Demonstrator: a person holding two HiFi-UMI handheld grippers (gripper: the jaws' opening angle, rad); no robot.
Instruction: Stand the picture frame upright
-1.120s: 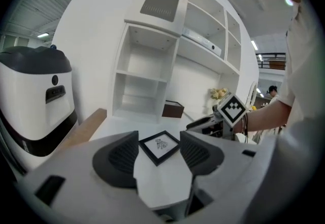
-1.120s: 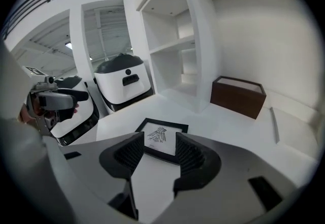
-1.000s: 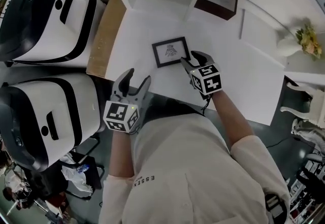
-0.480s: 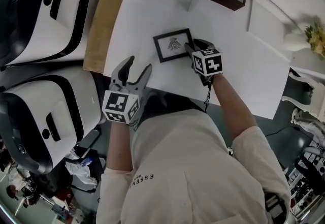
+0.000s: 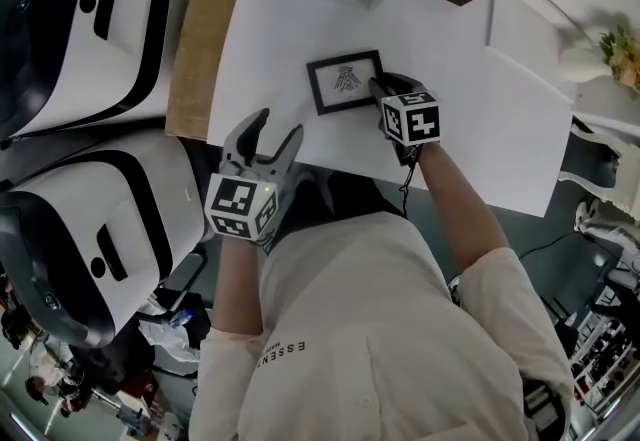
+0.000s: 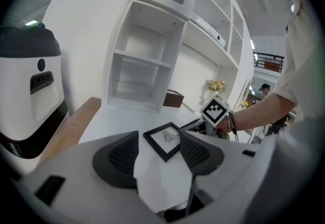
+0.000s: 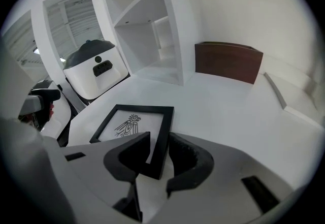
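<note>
Closing on the near right corner of the picture frame (image 7: pixel 133 127), the right gripper (image 7: pixel 159 139) has its jaws either side of the frame's short right rail. One jaw lies over the glass, the other just outside the edge. A thin sliver of white seems to remain beside the outer jaw, so the grip does not look firm yet.

The frame lies flat and face up on the white table (image 5: pixel 480 119), with its long axis running leftward from this claw. Tipping it up would likely hinge on the opposite, left side. The left gripper (image 5: pixel 277 126) hovers at the table's near edge with jaws spread and nothing between them. It is well apart from the frame, so the right one is plainly nearer.

Only the right gripper view shows the rail between the jaws; in the head view the marker cube hides that contact. The head view alone shows both claws, and the left gripper view shows the frame beyond its open jaws.
</note>
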